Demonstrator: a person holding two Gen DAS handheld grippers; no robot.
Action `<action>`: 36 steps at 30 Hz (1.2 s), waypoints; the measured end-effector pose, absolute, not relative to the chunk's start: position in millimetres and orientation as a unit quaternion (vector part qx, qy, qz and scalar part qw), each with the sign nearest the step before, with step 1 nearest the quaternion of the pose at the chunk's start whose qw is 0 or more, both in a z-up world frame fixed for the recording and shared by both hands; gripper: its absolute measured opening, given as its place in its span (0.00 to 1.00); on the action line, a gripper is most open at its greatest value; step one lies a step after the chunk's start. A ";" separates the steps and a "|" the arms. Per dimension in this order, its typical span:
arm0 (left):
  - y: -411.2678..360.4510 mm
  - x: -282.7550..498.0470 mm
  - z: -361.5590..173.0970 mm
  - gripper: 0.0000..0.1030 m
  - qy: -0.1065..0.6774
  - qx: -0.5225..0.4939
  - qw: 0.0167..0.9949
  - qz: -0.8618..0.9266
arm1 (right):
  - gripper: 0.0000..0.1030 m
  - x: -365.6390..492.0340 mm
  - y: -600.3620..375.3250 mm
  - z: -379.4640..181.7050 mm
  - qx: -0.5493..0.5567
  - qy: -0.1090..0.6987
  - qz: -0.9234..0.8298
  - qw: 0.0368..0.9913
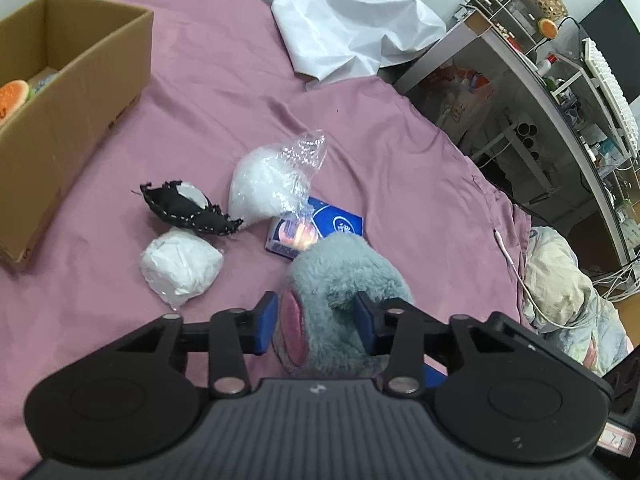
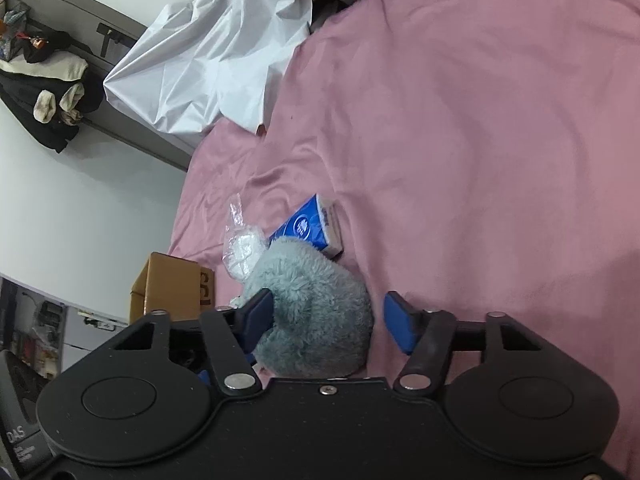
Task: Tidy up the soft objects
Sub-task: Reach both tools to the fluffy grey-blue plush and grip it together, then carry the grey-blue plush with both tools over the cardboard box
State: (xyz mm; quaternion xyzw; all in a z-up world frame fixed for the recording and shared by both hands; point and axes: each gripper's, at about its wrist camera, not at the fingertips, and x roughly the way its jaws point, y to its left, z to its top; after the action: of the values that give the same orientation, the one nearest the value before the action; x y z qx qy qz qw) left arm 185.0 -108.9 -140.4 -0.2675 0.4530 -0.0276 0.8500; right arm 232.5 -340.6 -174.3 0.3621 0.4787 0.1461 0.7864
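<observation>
A grey-blue plush toy [image 1: 344, 272] with a pink ear lies on the pink bedsheet [image 1: 224, 80]. My left gripper [image 1: 316, 326] is shut on it, both blue pads pressed into the fur. In the right wrist view the same plush toy [image 2: 312, 304] sits between the jaws of my right gripper [image 2: 330, 324]. Its left pad touches the fur and its right pad stands clear of it, so it is open. Beyond the toy lie a blue tissue pack [image 1: 336, 224], a clear bag of white stuffing [image 1: 268, 188], a white wrapped bundle [image 1: 180, 266] and a black fabric piece [image 1: 188, 210].
An open cardboard box [image 1: 80, 112] stands at the left on the bed, with an orange-slice plush [image 1: 12, 98] inside. A crumpled white sheet [image 1: 352, 20] lies at the far side. A cluttered desk [image 1: 540, 100] and a bundle of bedding [image 1: 568, 288] are off the bed's right edge.
</observation>
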 end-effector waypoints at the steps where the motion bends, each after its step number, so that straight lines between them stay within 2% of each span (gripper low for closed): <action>1: -108.6 185.6 -142.5 0.36 0.455 -0.270 0.848 -0.027 | 0.50 233.0 -339.1 -175.3 0.361 0.479 0.148 0.787; 3: -106.1 186.3 -147.7 0.33 0.458 -0.278 0.844 -0.025 | 0.49 234.6 -336.2 -177.9 0.352 0.480 0.149 0.789; 5: -104.3 187.1 -151.4 0.26 0.460 -0.283 0.841 -0.025 | 0.43 236.0 -334.5 -180.5 0.350 0.486 0.150 0.787; 10: -104.2 184.4 -144.1 0.22 0.454 -0.284 0.844 -0.032 | 0.34 229.9 -333.9 -172.5 0.340 0.478 0.148 0.796; 36: -49.5 150.1 -84.0 0.20 0.383 -0.291 0.877 -0.013 | 0.33 215.6 -282.0 -121.0 0.308 0.396 0.258 0.825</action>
State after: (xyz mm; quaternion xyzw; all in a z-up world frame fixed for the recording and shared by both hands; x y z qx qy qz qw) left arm 150.1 -49.5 -84.0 -0.2914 0.3826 -0.0132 0.8767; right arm 215.6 -282.0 -121.0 0.3077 0.3965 0.2583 0.8255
